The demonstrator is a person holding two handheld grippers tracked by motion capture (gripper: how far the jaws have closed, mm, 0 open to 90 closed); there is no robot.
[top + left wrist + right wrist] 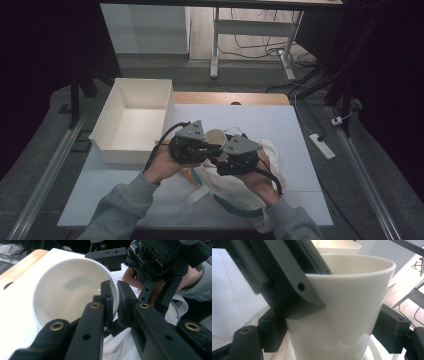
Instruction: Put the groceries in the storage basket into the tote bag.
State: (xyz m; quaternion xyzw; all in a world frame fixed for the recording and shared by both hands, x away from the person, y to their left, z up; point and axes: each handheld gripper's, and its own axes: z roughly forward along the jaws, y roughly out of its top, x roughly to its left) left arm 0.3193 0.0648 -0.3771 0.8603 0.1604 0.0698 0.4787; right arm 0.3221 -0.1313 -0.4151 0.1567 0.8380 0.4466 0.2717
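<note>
A white cup [216,136] hangs tilted above the table between both grippers. In the left gripper view, my left gripper [115,287] is shut on the cup's [67,290] rim, with one jaw inside and one outside. In the right gripper view the cup [342,310] stands between the wide-set jaws of my right gripper [331,332], and both pads lie against its sides. From above, the left gripper [206,145] and the right gripper [221,153] meet at the cup, each held in a hand. One finger of the left gripper [294,285] crosses the cup's rim.
A white open box [107,122] stands at the table's back left. A white cloth bag [240,195] with teal straps lies under the hands near the front edge. The white tabletop [270,125] stretches behind the cup. A power strip [321,146] lies on the floor to the right.
</note>
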